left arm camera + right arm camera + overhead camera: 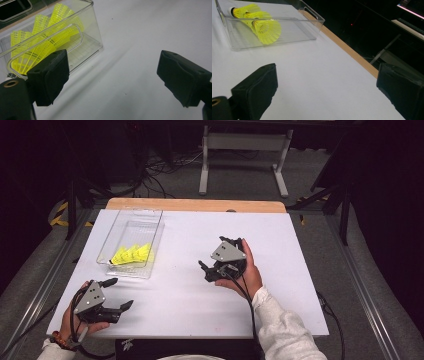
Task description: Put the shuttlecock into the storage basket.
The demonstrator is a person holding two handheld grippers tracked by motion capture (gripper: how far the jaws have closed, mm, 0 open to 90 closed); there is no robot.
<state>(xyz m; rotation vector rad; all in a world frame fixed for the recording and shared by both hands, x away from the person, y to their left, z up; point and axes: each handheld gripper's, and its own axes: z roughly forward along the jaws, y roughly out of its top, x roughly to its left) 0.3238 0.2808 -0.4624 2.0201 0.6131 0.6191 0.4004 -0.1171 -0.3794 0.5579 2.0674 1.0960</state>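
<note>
The yellow shuttlecocks (131, 254) lie together inside the clear plastic bin (150, 227), at its near end, on the left part of the white table (280, 270). The left gripper (119, 293) is near the bin's front wall with its jaws wide apart and nothing between them. The right gripper (207, 270) is also spread and empty, well apart from the bin. To pick one shuttlecock well, I think the left gripper should come from above over the rim and close gently on a cork, not on the soft skirt. Their long axes lie flat, corks toward the bin's near left, skirts opening to the far right
</note>
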